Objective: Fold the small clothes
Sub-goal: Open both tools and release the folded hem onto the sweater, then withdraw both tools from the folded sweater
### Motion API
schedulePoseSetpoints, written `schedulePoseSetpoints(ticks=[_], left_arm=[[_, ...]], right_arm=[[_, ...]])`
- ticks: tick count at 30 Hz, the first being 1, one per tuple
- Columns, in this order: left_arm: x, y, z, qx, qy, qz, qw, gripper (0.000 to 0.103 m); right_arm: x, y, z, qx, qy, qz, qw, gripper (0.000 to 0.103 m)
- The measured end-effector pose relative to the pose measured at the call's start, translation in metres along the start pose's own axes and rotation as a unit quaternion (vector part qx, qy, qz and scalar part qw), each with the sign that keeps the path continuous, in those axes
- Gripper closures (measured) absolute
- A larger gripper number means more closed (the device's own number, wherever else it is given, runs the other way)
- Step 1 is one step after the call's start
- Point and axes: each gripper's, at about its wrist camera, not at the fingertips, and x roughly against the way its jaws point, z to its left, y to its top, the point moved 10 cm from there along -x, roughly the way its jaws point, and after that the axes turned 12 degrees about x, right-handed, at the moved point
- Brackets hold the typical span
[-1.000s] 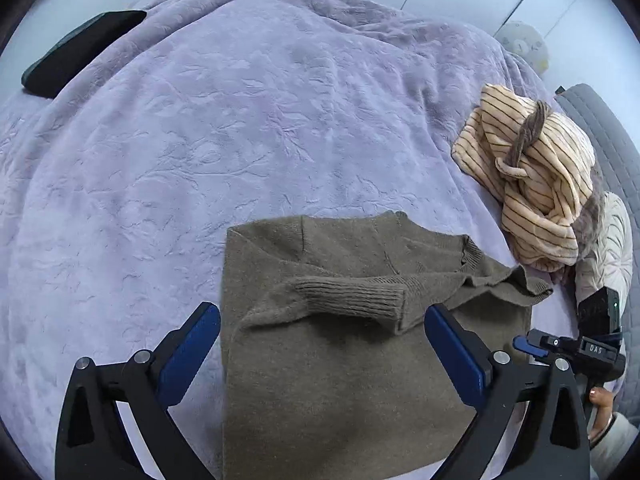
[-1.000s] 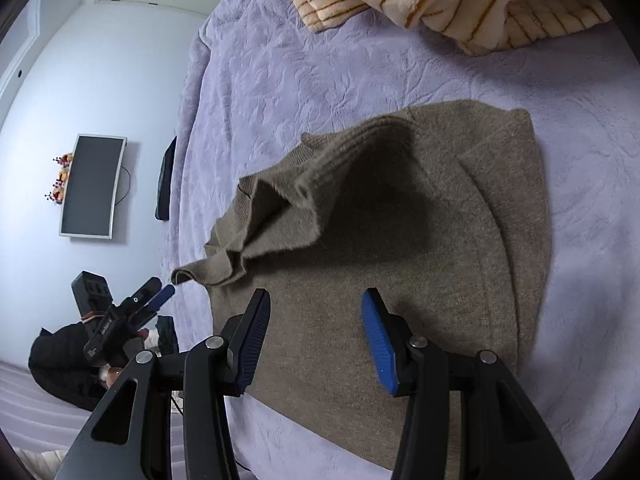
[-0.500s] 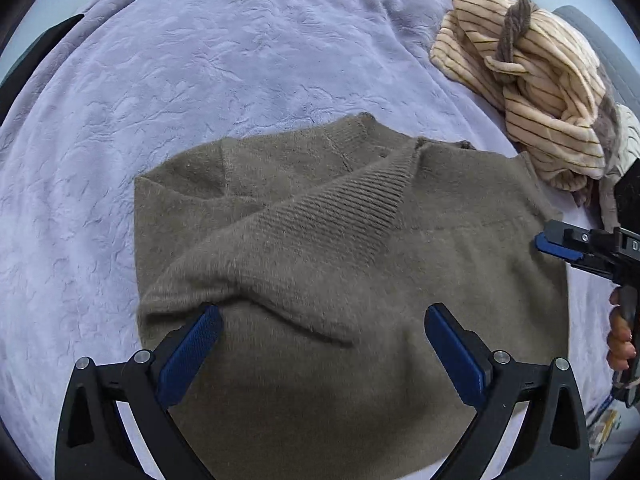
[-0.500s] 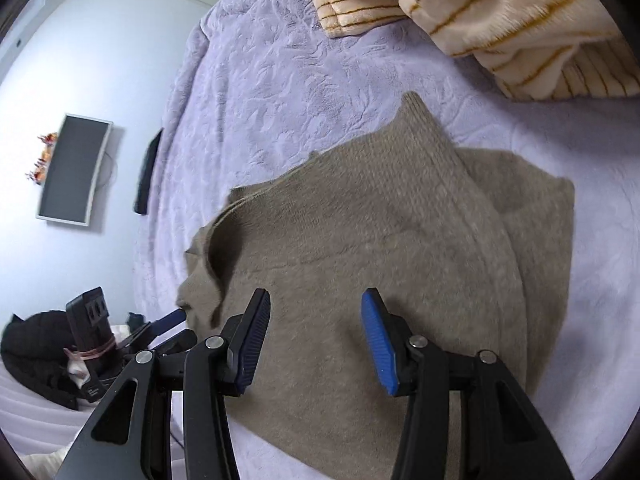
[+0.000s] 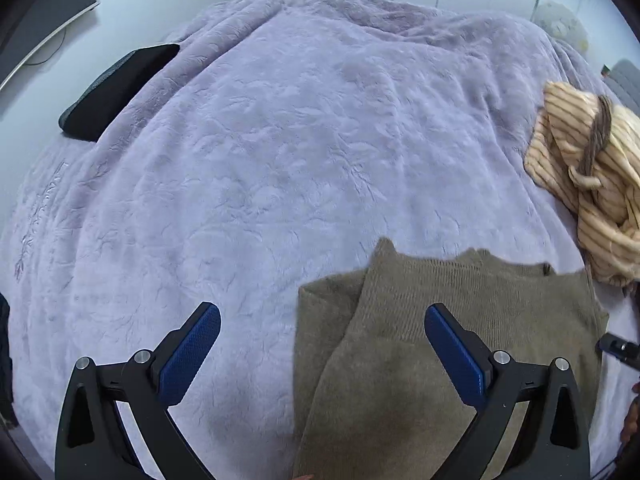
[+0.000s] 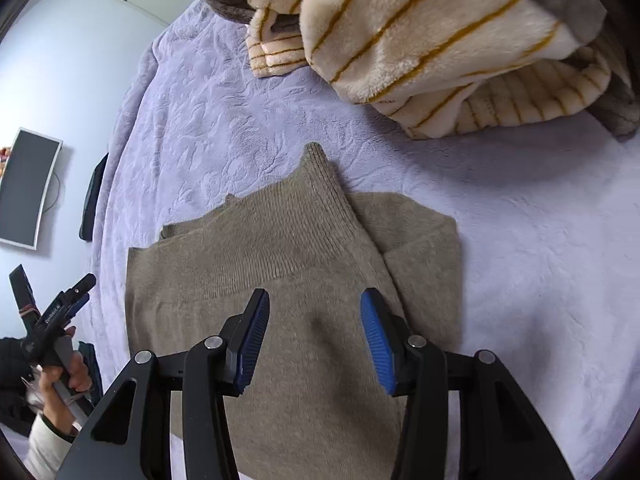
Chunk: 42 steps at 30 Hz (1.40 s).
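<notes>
An olive-brown knit sweater (image 5: 448,344) lies folded flat on the lilac bedspread (image 5: 280,160), both sleeves laid across its body. My left gripper (image 5: 322,354) hovers open over the sweater's left edge, its left pad above bare bedspread, nothing between the pads. In the right wrist view the sweater (image 6: 288,280) fills the centre, ribbed cuff pointing up. My right gripper (image 6: 314,340) hangs just above its middle, jaws parted, gripping nothing. The left gripper (image 6: 66,304) and the hand holding it show at the left edge there.
A cream fleece garment with mustard stripes (image 5: 592,184) is heaped at the bed's right side, close above the sweater (image 6: 420,40). A black cushion (image 5: 116,88) sits at the bed's far left edge. A monitor (image 6: 26,188) hangs on the wall.
The sleeve that was raised and bunched a second ago now lies flat across the sweater. The left gripper has shifted left, off the sweater's middle. The right gripper stays above the cloth.
</notes>
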Motion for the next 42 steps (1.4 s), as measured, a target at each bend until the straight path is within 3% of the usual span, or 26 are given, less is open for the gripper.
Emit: schedulePoseSetpoints(ticks=[7,13,16,20,23,29,31,32,37,42], left_arm=[[-0.014,-0.111,-0.017,-0.026,0.016,0.068,0.9972,0.001],[-0.026,-0.178,-0.007,-0.031,0.034,0.108,0.9931,0.001],[-0.027,-0.191,-0.01,-0.048,0.031,0.123,0.9907,0.001],[-0.031,-0.192,-0.012,-0.042,0.033,0.136,0.9892,0.001],[-0.033,-0.193,-0.012,-0.031,0.035,0.142,0.9888,0.001],[-0.016,-0.197,-0.018,-0.016,0.032,0.143,0.9891,0.001],[-0.005,-0.202,-0.022,-0.019,0.025,0.147,0.9887,0.001],[0.0,-0.205,-0.023,-0.02,0.024,0.146,0.9887,0.001],[0.03,-0.23,-0.026,-0.022,0.016,0.145,0.989,0.001],[0.051,-0.252,-0.027,-0.006,0.011,0.16,0.987,0.001]], right_arm=[[0.018,-0.05,0.017,0.023,-0.021,0.012,0.999,0.037],[0.009,-0.109,0.002,0.055,-0.09,0.061,0.993,0.036],[0.008,-0.133,-0.019,0.047,-0.129,0.095,0.986,0.036],[0.019,-0.158,-0.032,-0.015,-0.101,0.094,0.99,0.035],[0.032,-0.172,-0.031,-0.008,-0.106,0.093,0.99,0.024],[0.052,-0.191,-0.021,-0.005,-0.094,0.083,0.992,0.017],[0.058,-0.194,-0.018,-0.009,-0.087,0.076,0.993,0.002],[0.06,-0.196,-0.016,-0.01,-0.083,0.074,0.994,0.0],[0.063,-0.201,0.001,-0.002,-0.074,0.074,0.994,0.0],[0.062,-0.21,0.013,0.005,-0.071,0.103,0.992,0.0]])
